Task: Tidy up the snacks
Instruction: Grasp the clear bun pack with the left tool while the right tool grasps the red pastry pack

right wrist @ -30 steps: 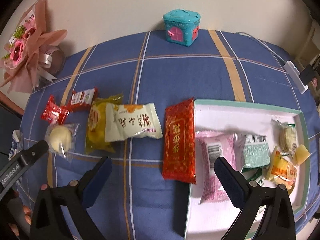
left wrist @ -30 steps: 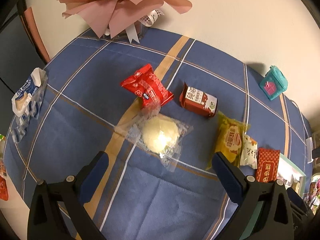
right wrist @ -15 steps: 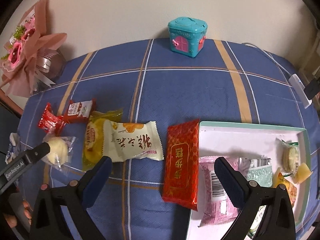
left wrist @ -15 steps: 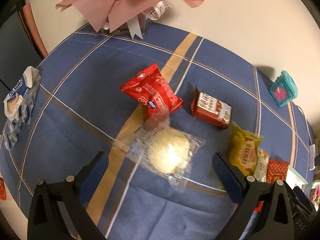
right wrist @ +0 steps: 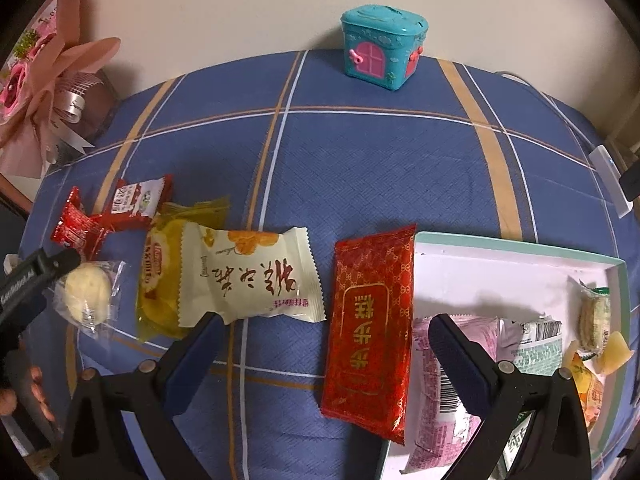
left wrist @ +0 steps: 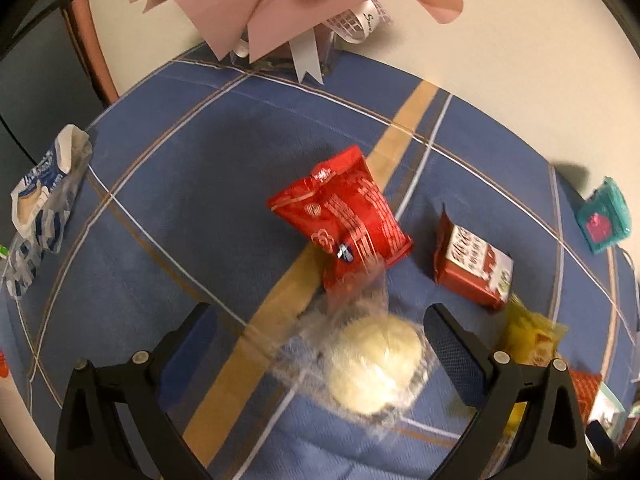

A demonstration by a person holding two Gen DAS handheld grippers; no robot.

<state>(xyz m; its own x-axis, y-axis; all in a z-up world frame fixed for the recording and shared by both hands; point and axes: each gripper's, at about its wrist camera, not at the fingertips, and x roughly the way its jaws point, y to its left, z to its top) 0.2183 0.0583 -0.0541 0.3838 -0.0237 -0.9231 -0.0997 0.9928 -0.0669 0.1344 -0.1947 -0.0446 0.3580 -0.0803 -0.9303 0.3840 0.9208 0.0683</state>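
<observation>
A blue plaid tablecloth (right wrist: 360,152) meets a seemingly cream wall (right wrist: 240,0); both hand-held grippers (left wrist: 320,328) (right wrist: 324,340) gape wide.

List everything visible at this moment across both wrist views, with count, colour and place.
Round pastry: 1, pale yellow in a clear wrapper, between the left gripper's fingers.
Red pouch: 1, red, just beyond the pastry.
Red-and-white packet: 1, right of the pouch.
Yellow packet: 1, yellow, under the cream packet's left end.
Cream packet: 1, cream with orange print, mid-table.
Long red packet: 1, red and gold, overlapping the tray's left edge.
Tray: 1, white with teal rim, right side, holding several snacks.
Toy house: 1, teal and pink, far edge.
Bouquet: 1, pink, far left.
Blue-and-white wrapper: 1, left table edge.
Tablecloth: 1, blue plaid.
Left gripper: open.
Right gripper: open, empty.
</observation>
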